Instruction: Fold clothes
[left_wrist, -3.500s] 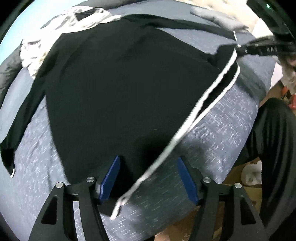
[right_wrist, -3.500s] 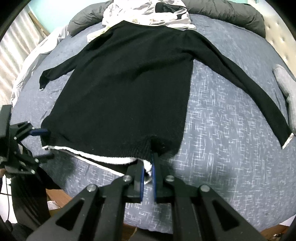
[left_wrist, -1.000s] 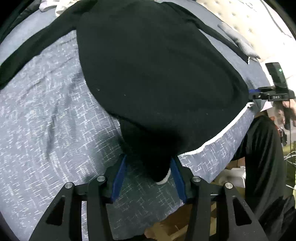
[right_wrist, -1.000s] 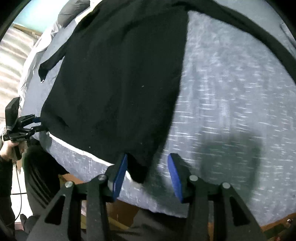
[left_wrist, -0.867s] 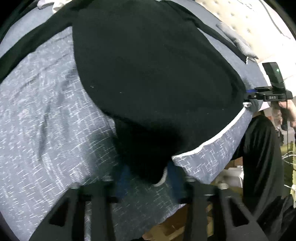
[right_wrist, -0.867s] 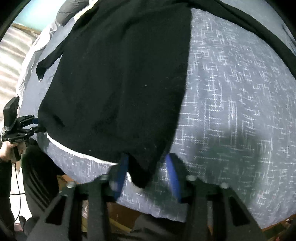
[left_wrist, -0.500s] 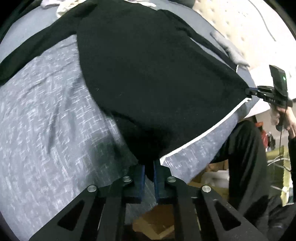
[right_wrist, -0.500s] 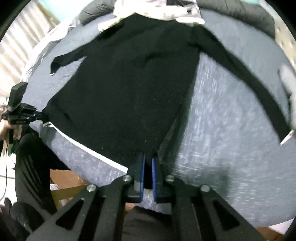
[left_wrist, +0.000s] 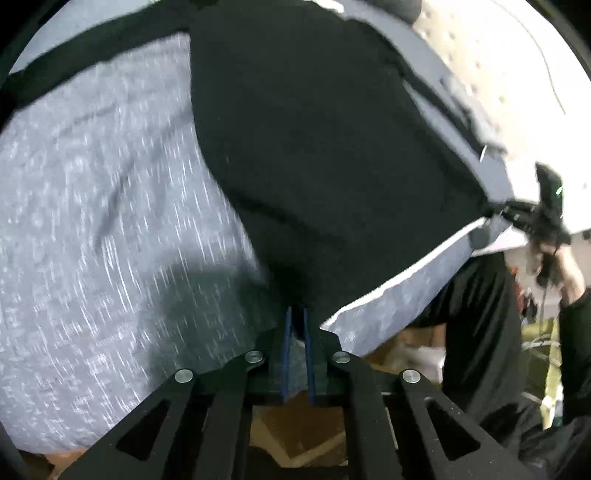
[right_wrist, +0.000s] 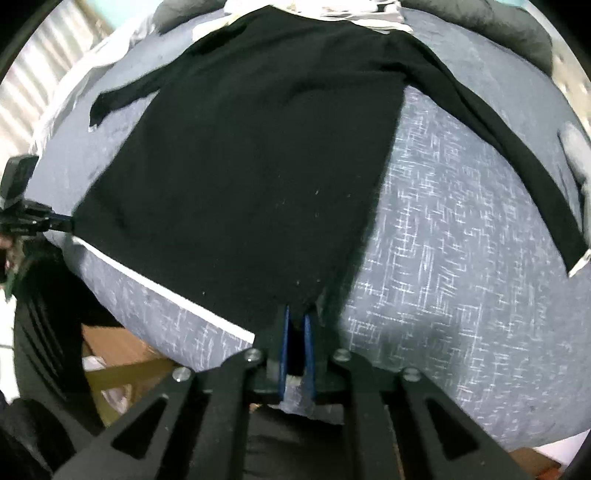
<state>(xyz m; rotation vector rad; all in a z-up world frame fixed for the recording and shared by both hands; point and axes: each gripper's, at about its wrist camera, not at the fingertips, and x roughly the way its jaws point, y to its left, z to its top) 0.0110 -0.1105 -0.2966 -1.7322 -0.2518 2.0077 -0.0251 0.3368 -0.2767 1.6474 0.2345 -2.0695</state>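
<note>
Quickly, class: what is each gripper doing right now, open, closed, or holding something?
Left gripper: just closed on a hem corner of the black sweater.
Right gripper: just closed on the sweater's other hem corner.

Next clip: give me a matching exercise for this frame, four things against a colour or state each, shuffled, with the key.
Things:
1. sweater
2. bedspread
3. left gripper
4. hem trim

Descriptions:
A. white strip along an edge
B. blue-grey with white flecks
C. black, spread flat
D. shut on a bottom corner of the sweater

Pairs: 1-C, 2-B, 3-D, 4-A
</note>
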